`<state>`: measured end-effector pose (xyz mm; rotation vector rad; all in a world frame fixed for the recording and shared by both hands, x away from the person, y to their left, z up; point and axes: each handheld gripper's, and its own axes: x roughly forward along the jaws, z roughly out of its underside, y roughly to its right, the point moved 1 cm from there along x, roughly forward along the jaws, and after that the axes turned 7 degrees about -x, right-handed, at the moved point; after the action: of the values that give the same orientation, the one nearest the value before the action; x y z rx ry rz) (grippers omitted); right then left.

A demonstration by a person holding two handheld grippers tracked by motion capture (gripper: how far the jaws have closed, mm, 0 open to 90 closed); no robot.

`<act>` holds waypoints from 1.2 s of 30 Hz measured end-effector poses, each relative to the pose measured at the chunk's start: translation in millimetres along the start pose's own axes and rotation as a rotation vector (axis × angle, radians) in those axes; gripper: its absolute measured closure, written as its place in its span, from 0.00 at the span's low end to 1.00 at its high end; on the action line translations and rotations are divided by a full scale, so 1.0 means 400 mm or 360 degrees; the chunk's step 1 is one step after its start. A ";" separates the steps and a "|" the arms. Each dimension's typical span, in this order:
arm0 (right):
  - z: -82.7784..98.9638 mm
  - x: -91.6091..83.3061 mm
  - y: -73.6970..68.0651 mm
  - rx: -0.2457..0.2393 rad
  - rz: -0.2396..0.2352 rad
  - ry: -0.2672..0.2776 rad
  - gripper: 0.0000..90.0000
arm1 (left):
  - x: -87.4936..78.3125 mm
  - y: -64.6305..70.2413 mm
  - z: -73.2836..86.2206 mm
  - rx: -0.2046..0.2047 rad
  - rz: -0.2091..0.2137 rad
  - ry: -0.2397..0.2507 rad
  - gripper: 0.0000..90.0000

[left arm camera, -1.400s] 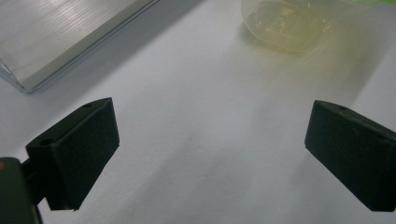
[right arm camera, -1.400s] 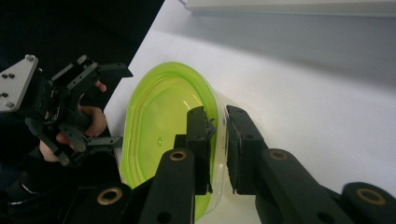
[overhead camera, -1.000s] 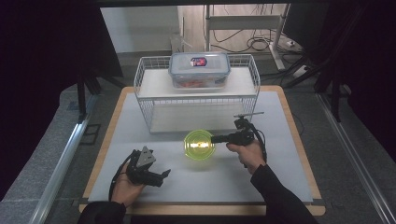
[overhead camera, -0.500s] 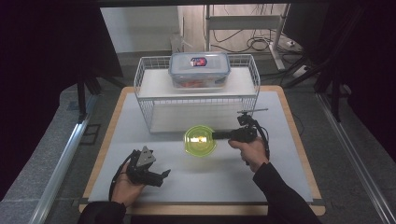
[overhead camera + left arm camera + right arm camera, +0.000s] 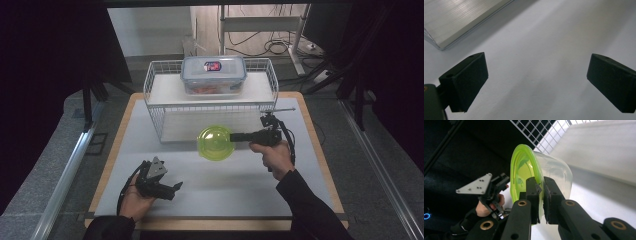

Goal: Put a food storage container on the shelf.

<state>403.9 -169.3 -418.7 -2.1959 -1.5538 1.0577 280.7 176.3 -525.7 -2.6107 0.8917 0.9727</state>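
White table mat lies bare between both grippers. Right gripper clamps the rim of the green-lidded bowl, held clear of the mat, its far edge just short of the wire rack. Left gripper, jaws wide with nothing between them, rests low near the mat's front edge, well apart from the bowl.
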 end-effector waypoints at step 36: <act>-0.339 -0.140 -0.126 -0.0123 0.0075 0.0316 0.94 | 0.001 -0.003 -0.001 -0.0006 0.0019 -0.0003 0.04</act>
<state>451.1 -172.4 -270.9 -2.3194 -1.4854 0.7757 281.8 176.9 -525.8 -2.6098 0.9064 0.9807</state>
